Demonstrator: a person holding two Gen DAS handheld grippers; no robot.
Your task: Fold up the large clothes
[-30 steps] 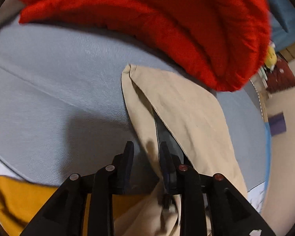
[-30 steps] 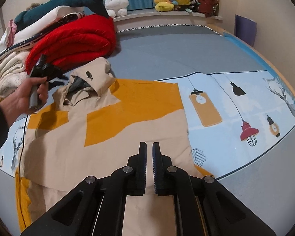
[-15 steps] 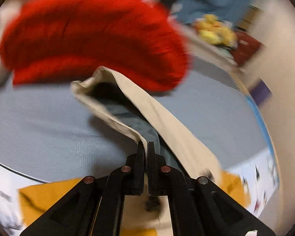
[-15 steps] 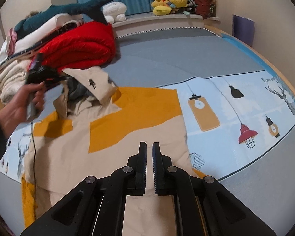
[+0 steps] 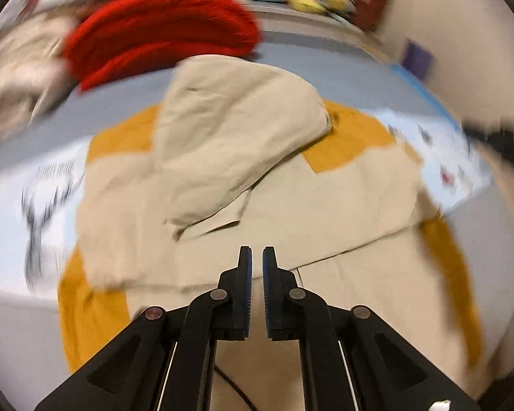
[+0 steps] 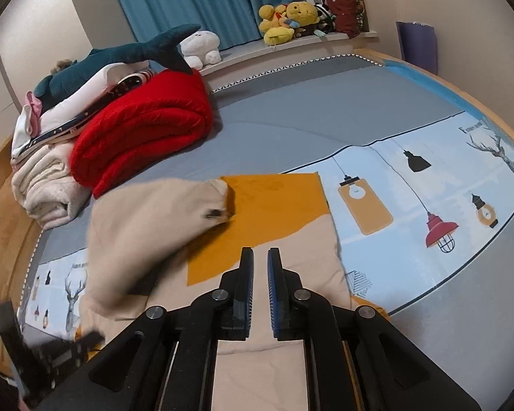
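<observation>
The beige-and-mustard garment is lying on the bed ahead of both claws, soft, limp, light; hems and corners suit gripping. Left claw and right claw are opening slightly, nothing between them.

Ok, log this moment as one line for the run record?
step: fold jacket | left gripper: opening, nothing between its jaws | right gripper: opening, empty | hood end flopped over the body

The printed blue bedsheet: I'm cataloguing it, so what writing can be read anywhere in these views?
"F...": script by the deer on the printed blue bedsheet, rest too small to read.
Small line above the left deer: too blurred to read.
Nothing readable elsewhere.
</observation>
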